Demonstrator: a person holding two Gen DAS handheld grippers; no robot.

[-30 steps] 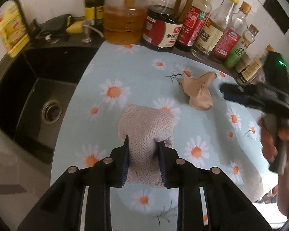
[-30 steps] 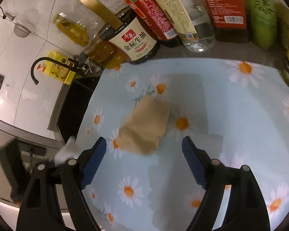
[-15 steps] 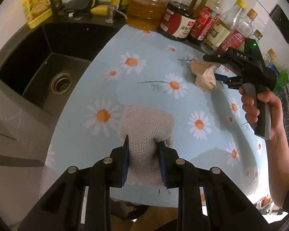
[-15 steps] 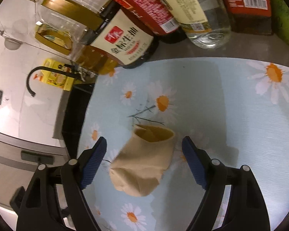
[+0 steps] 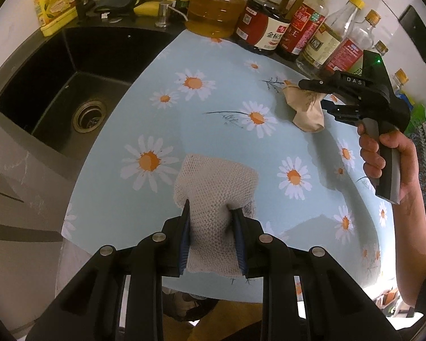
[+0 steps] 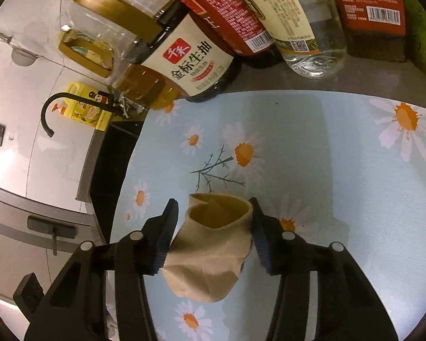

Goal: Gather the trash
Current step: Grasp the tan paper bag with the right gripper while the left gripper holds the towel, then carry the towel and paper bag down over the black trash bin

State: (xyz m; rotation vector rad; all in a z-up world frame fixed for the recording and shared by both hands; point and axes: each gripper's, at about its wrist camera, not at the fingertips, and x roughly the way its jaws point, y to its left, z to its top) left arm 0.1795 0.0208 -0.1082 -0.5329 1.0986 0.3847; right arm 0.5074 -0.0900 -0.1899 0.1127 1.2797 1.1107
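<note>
Since a second ago the right tongs (image 6: 211, 237) have come down over the tan crumpled wrapper (image 6: 207, 253), which was lying ahead of them, and their jaws are closing with it between them; the right pad touches its rim, the left has not quite met it. The left tongs (image 5: 213, 238) have stayed clenched on the knitted cloth (image 5: 215, 196), which hangs low over the daisy-print surface (image 5: 213, 113).

To do this well, I'd say squeeze fully before lifting, since the thin paper will likely crush and slip.

The left view shows the black sink (image 5: 71, 93) and the hand (image 5: 383, 159) gripping the right tool. Only the right view shows the wrapper's open mouth and the soy sauce bottle (image 6: 190, 65) label close up.
</note>
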